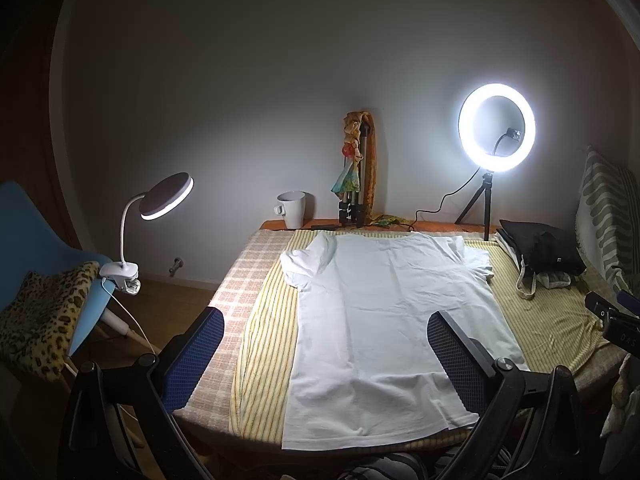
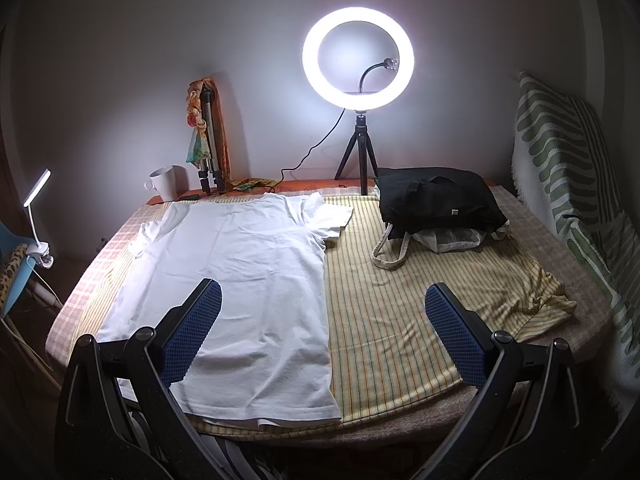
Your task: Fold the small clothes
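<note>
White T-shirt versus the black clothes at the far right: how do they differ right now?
The white T-shirt is spread flat with its sleeves out; the black clothes sit bundled in a heap. The T-shirt lies at the near left, straight on the striped cloth; the black clothes lie far right, on top of a pale tote bag. Neither is held: the left gripper and the right gripper are both open.

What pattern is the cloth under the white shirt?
Yellow cloth with thin stripes, clearest in the right wrist view.

At the table's far edge we see a lit ring light [image 2: 358, 56] on a tripod, a white mug [image 2: 166, 182] and a folded tripod [image 2: 210, 148]. A clip lamp [image 1: 166, 197] grips the blue chair [image 1: 36, 236].
</note>
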{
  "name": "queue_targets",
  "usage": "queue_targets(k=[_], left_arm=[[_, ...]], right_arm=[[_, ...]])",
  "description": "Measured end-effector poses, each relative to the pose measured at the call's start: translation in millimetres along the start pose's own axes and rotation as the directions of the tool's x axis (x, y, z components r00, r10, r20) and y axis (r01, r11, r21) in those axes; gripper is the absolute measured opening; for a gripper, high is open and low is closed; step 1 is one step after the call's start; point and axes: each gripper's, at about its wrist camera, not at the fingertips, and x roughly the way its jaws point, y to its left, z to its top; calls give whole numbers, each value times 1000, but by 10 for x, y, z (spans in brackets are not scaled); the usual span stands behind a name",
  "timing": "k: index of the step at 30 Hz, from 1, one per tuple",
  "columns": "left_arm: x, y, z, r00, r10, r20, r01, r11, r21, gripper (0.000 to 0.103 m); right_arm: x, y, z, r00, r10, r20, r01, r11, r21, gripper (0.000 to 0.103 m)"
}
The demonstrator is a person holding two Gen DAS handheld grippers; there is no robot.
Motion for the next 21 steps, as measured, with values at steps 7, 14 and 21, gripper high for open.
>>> queue_targets(k=[7, 14, 21], left_arm=[[2, 3, -4, 1000, 1, 1, -1, 1000, 0, 103], [7, 5, -7, 1000, 0, 1, 0, 1000, -2, 103], [16, 11, -15, 1000, 0, -1, 0, 1000, -3, 103]], right_arm=[[-15, 41, 63, 1000, 3, 1, -3, 1000, -1, 103], [-13, 50, 65, 1000, 3, 2, -3, 1000, 0, 103], [-9, 62, 64, 1000, 3, 2, -3, 1000, -3, 103]])
